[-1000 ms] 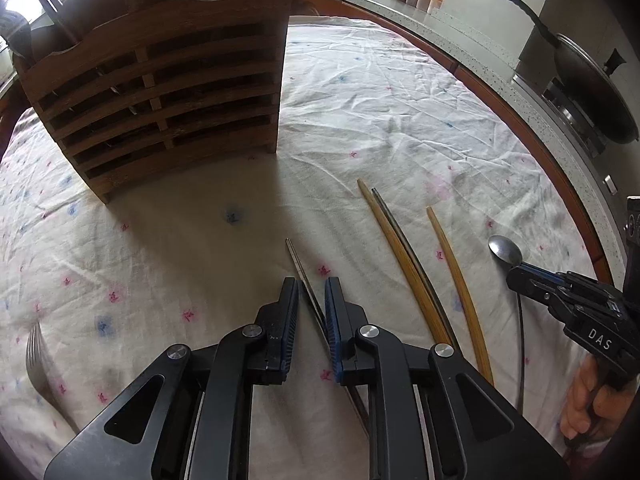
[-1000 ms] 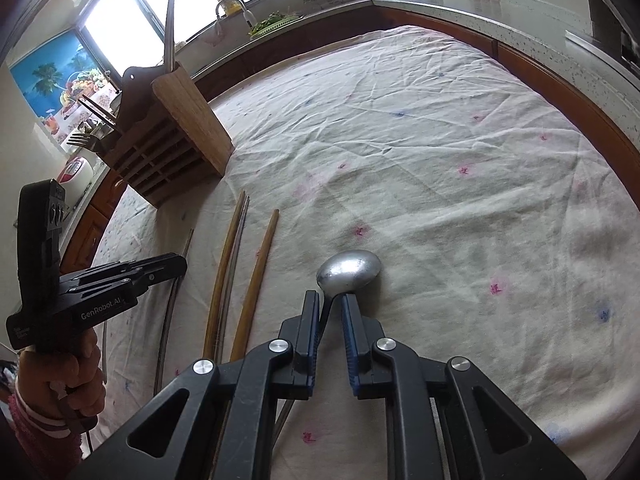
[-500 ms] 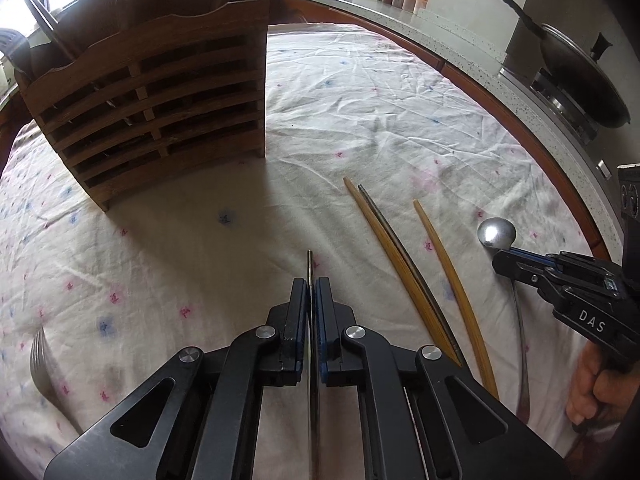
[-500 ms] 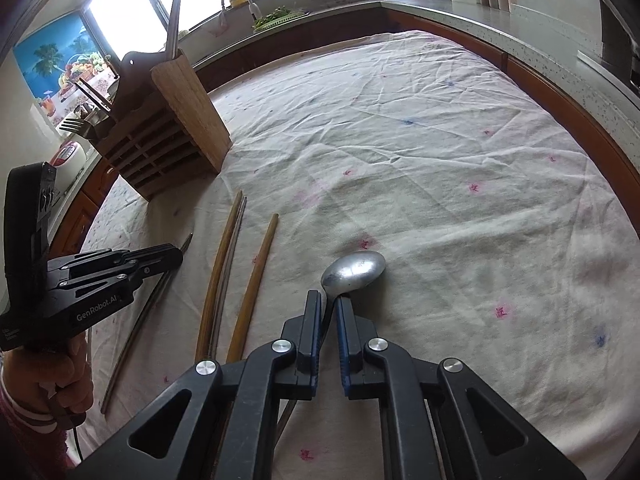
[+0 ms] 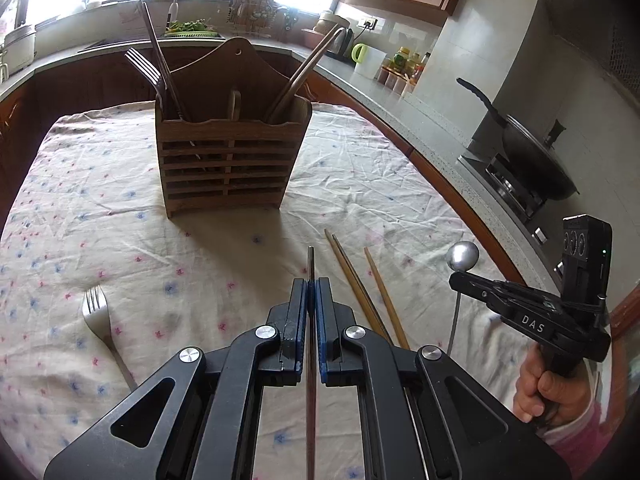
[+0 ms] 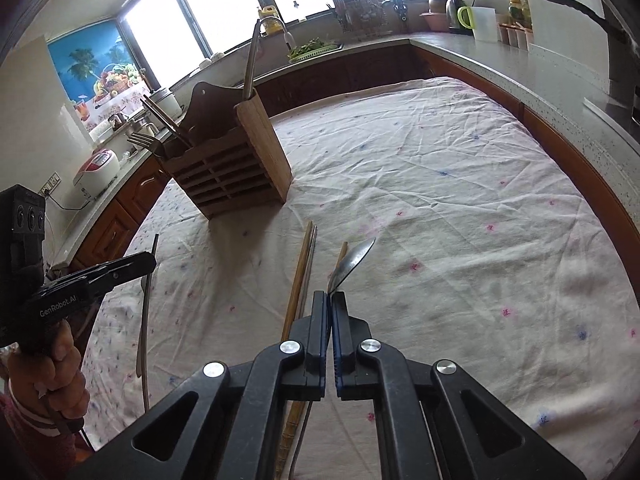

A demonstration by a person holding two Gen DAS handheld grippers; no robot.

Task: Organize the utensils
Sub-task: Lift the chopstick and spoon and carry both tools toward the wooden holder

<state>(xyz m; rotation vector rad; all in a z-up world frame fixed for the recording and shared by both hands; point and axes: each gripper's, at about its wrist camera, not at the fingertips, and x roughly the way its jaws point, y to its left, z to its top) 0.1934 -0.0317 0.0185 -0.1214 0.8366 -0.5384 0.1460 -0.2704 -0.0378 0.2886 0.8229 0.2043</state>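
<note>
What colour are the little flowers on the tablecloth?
Pink and blue, on a cream tablecloth; the left wrist view shows them best.

The left gripper (image 5: 311, 289) points down and forward, its jaws clamped on a thin metal chopstick (image 5: 311, 264). The right gripper (image 6: 330, 300) tilts likewise, pinching the neck of a spoon (image 6: 352, 262). Each is borne by a hand (image 5: 548, 388) gripping a black handle, pink sleeve cuffs at the wrists.

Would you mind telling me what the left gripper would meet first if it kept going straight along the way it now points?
Probably the bare tablecloth. The left gripper, shut on a thin metal chopstick, aims downward at the cloth in front of the wooden utensil holder. Depth is unclear, so it might reach the holder's base instead.
</note>
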